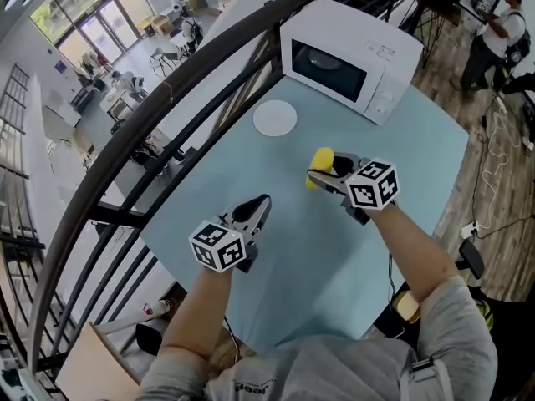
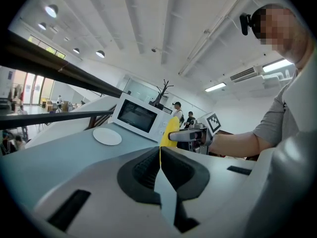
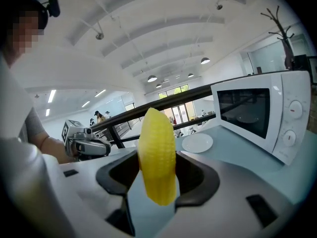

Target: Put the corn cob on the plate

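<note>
A yellow corn cob (image 3: 157, 155) stands upright between the jaws of my right gripper (image 3: 158, 175), which is shut on it. From the head camera the corn cob (image 1: 320, 167) and right gripper (image 1: 322, 172) hang over the middle of the pale blue table. A small white plate (image 1: 275, 117) lies further off, in front of the microwave; the plate (image 3: 197, 143) is also in the right gripper view. My left gripper (image 1: 262, 202) is shut with nothing in it, to the left of the cob. In the left gripper view the left gripper (image 2: 160, 155) shows its jaws together, with the cob (image 2: 169, 131) and plate (image 2: 107, 136) beyond.
A white microwave (image 1: 349, 58) with its door closed stands at the far side of the pale blue table (image 1: 334, 249). A dark railing (image 1: 150, 132) runs along the table's left edge. People stand in the background at the upper right (image 1: 493, 36).
</note>
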`<state>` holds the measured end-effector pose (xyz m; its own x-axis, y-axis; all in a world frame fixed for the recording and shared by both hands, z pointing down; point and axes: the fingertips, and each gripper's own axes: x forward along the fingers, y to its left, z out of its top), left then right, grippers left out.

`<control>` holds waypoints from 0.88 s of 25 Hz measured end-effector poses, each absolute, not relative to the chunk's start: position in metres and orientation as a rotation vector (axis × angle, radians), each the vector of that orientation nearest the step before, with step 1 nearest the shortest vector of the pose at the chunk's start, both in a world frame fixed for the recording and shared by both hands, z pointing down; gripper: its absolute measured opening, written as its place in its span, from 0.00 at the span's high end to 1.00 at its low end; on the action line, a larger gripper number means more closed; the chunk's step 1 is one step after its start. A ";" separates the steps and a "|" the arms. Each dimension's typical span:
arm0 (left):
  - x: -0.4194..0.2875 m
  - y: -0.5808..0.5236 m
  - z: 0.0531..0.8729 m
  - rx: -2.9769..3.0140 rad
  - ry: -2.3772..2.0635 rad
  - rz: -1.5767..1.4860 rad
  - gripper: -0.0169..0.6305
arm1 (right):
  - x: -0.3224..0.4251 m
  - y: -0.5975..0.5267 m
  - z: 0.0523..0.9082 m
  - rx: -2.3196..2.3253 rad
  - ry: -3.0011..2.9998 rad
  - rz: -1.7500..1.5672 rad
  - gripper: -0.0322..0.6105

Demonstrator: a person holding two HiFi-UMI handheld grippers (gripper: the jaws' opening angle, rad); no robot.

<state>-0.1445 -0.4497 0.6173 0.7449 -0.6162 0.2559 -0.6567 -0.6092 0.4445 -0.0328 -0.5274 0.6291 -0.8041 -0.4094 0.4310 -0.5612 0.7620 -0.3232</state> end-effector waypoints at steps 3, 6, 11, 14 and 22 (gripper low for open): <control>-0.150 -0.465 0.627 2.412 -0.976 0.102 0.94 | -0.044 -0.554 0.638 0.734 -2.611 0.624 0.58; -0.155 -0.480 0.639 2.403 -0.991 0.107 0.94 | -0.052 -0.585 0.646 0.733 -2.599 0.624 0.58; -0.167 -0.502 0.653 2.402 -1.016 0.113 0.94 | -0.070 -0.638 0.655 0.741 -2.570 0.607 0.58; -0.173 -0.516 0.658 2.412 -1.037 0.115 0.94 | -0.082 -0.666 0.659 0.745 -2.548 0.610 0.58; -0.180 -0.543 0.671 2.418 -1.062 0.082 0.94 | -0.112 -0.719 0.685 0.721 -2.449 0.643 0.58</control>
